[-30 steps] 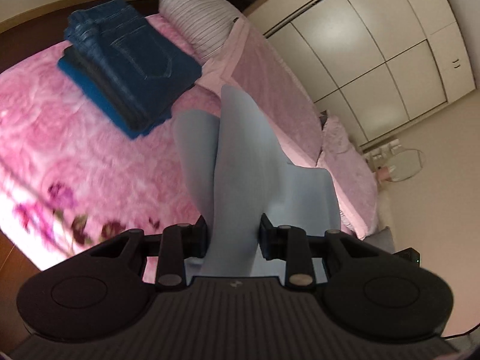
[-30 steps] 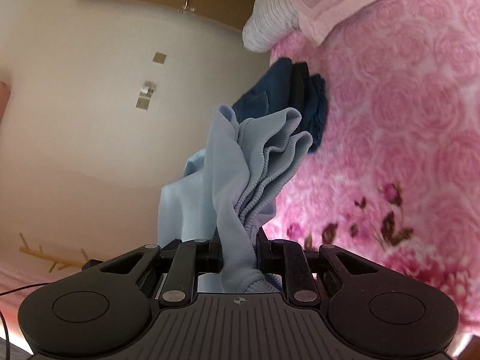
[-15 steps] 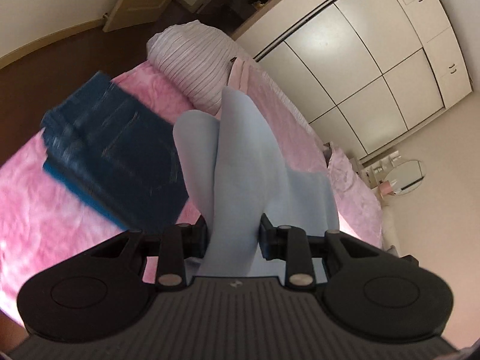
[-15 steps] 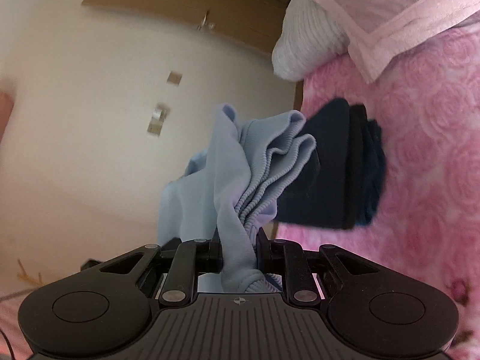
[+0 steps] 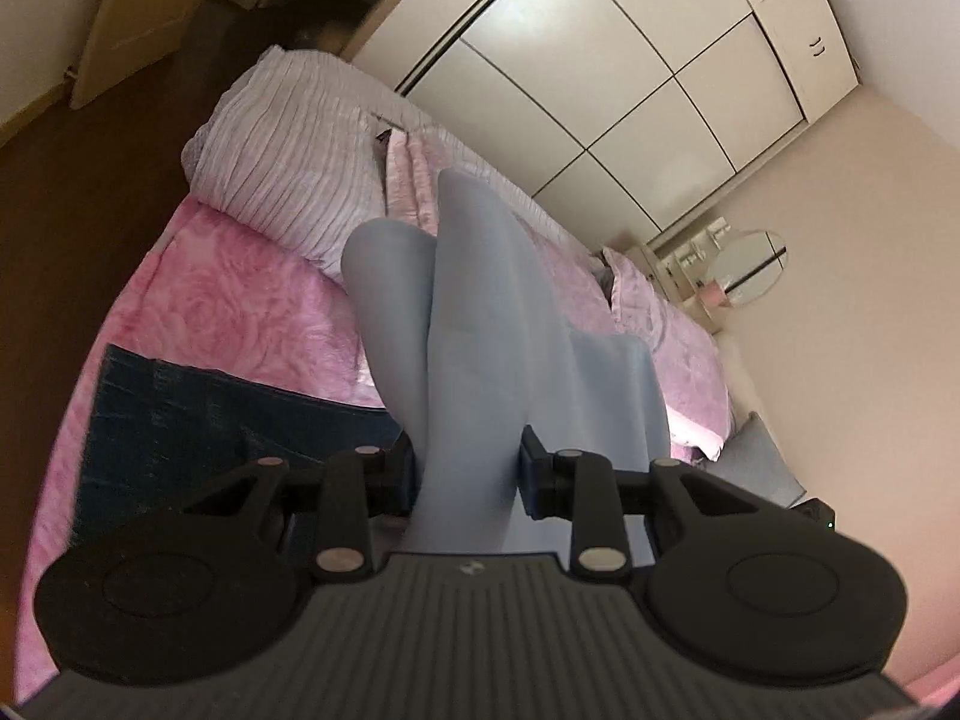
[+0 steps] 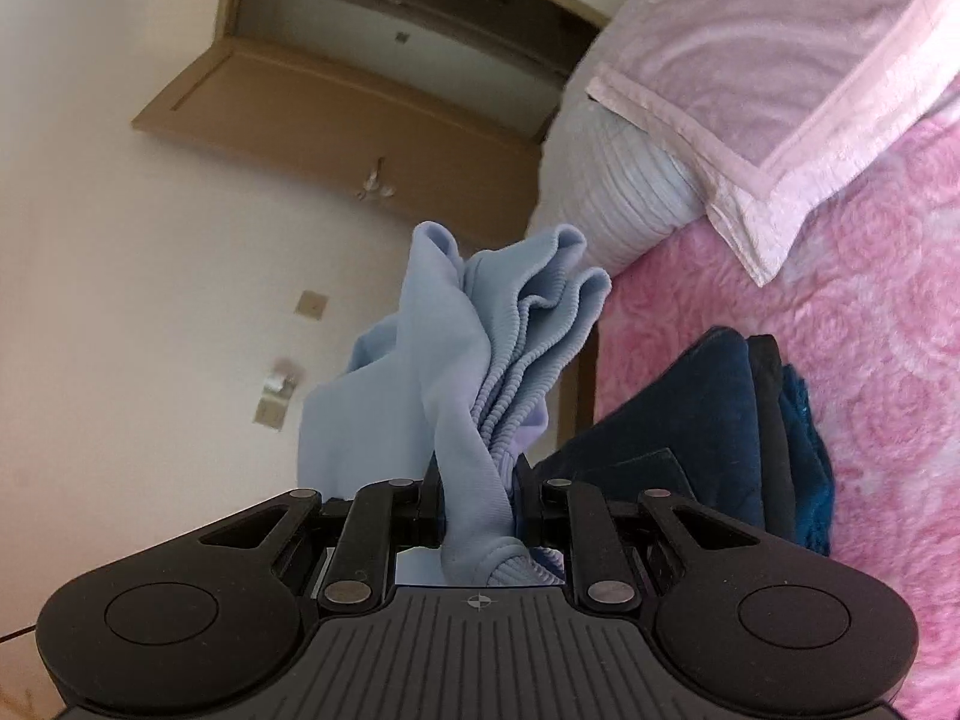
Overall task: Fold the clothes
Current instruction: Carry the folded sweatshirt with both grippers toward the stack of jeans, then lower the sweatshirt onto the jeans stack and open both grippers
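Note:
A light blue garment (image 5: 474, 324) hangs bunched between both grippers, held above the pink floral bed (image 5: 240, 300). My left gripper (image 5: 467, 468) is shut on a smooth fold of it. In the right wrist view my right gripper (image 6: 477, 498) is shut on the ribbed hem end of the light blue garment (image 6: 480, 360). A stack of folded dark jeans (image 5: 198, 420) lies on the bed just below and left of my left gripper. In the right wrist view the stack of jeans (image 6: 708, 450) sits right behind the right fingers.
A striped white duvet roll (image 5: 288, 162) and pale pink pillows (image 6: 768, 84) lie at the head of the bed. White wardrobe doors (image 5: 600, 60) fill the far wall, with a small round table (image 5: 744, 264) beyond. A brown door (image 6: 336, 108) and dark floor (image 5: 72, 192) flank the bed.
Both grippers have carried the blue garment across the bed toward the jeans stack, which has slid from far off to directly beneath them. Neither grip has altered.

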